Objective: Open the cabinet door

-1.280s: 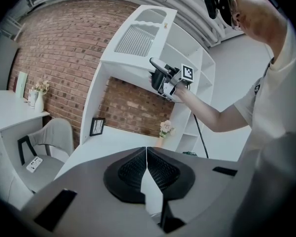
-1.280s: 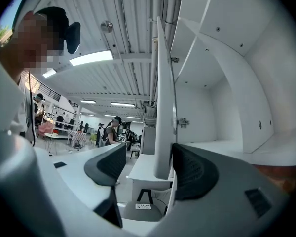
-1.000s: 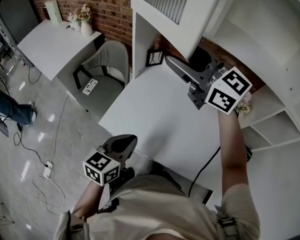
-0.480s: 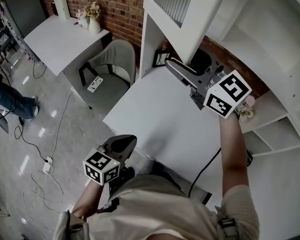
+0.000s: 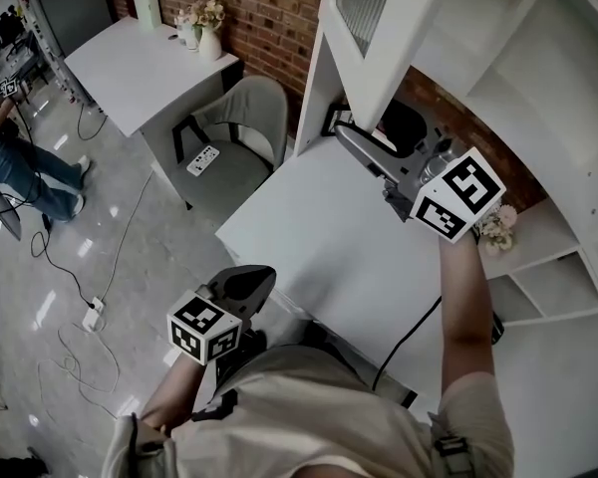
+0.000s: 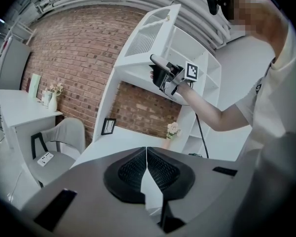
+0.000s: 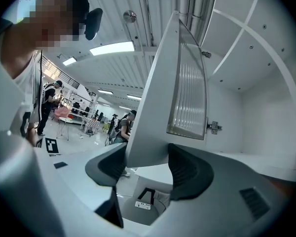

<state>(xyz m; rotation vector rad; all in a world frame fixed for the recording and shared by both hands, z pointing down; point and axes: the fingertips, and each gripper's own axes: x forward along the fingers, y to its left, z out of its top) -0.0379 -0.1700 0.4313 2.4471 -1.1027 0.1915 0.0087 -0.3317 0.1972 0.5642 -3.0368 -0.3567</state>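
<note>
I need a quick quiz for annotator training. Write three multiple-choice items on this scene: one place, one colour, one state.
1. The picture frame stands: A on the chair; B on the desk below the cabinet; C on the floor.
2. That desk's top is: A black; B white; C red.
3. The cabinet door is: A shut; B missing; C swung open.
Key: B, it stands at the desk's back edge; B, plainly white; C, the cabinet's inside is exposed.

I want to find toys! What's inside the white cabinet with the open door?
White walls and a metal hinge show inside the cabinet. The right gripper, fingers just closing on the door, covers its lower front.
</note>
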